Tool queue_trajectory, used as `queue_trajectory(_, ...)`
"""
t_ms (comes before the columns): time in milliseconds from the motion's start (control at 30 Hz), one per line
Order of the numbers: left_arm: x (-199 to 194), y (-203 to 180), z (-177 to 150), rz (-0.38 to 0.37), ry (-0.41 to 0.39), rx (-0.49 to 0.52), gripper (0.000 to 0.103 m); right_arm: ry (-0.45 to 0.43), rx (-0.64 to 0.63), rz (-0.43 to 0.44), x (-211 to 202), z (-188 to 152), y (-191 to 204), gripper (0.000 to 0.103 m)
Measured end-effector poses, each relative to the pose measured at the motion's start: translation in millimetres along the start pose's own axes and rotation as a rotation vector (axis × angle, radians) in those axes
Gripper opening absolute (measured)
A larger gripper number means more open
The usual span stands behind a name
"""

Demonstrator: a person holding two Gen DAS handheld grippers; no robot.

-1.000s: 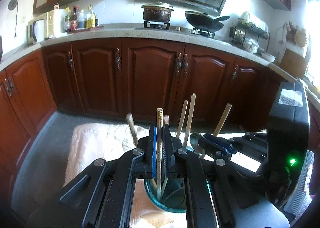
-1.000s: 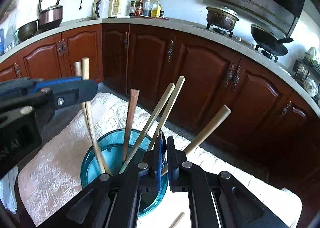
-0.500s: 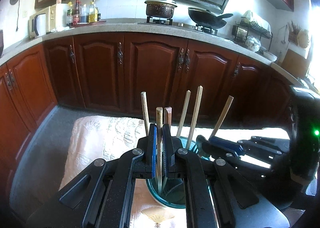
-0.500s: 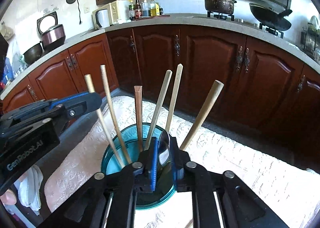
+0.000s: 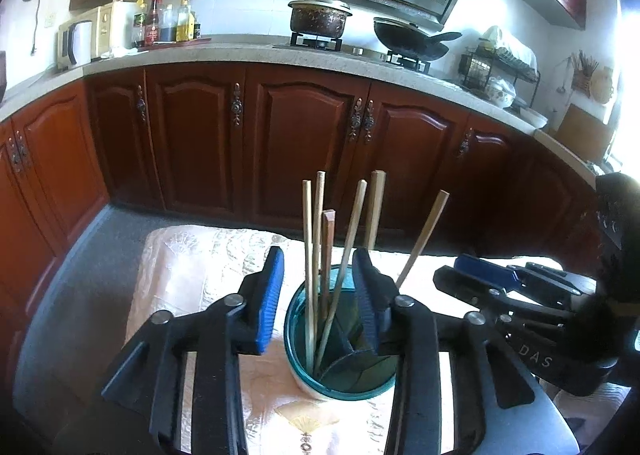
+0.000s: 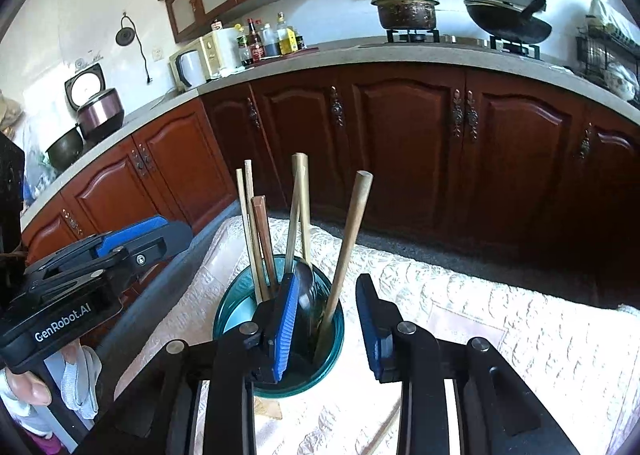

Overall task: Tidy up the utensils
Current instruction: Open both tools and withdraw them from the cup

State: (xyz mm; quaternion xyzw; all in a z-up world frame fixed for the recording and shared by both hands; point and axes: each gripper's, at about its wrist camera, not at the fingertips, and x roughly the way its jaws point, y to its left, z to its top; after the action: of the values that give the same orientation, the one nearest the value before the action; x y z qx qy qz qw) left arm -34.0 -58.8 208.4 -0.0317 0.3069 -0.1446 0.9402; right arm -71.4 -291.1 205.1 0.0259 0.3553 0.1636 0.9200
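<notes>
A teal glass holder stands on the white embroidered tablecloth and shows in the right wrist view too. Several wooden chopsticks and handles stand upright in it; a thick wooden handle leans right, and a metal spoon bowl sits inside. My left gripper is open and empty, its jaws either side of the holder's rim. My right gripper is open and empty just above the holder. One more wooden stick lies on the cloth under the right gripper.
Dark red cabinets and a stone counter run behind the table. On the counter are a pot, a wok, bottles and a kettle. A rice cooker stands at the left.
Both grippers have opened. The left let go of a chopstick and the right let go of the spoon; both now stand in the holder. Both grippers pulled back slightly.
</notes>
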Motion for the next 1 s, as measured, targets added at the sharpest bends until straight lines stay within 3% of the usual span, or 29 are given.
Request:
queue_trajectory(100, -5, -3, -3, 0.002, -0.002, 0.000, 0.044, -0.001, 0.001, -0.003, -5, -4, 1, 0.030)
queue_trajectory(333, -14, -9, -10, 0.008, -0.002, 0.008, 0.047, 0.000, 0.012, -0.013, -18, -15, 2, 0.033)
queue_trajectory(467, -22, -15, -17, 0.007, -0.005, 0.019, 0.057, 0.000, 0.000, -0.030, -27, -22, 5, 0.035)
queue_trajectory(1000, -49, -49, -49, -0.036, 0.009, 0.074, 0.059, 0.001, 0.036, -0.085, -75, -60, -2, 0.041)
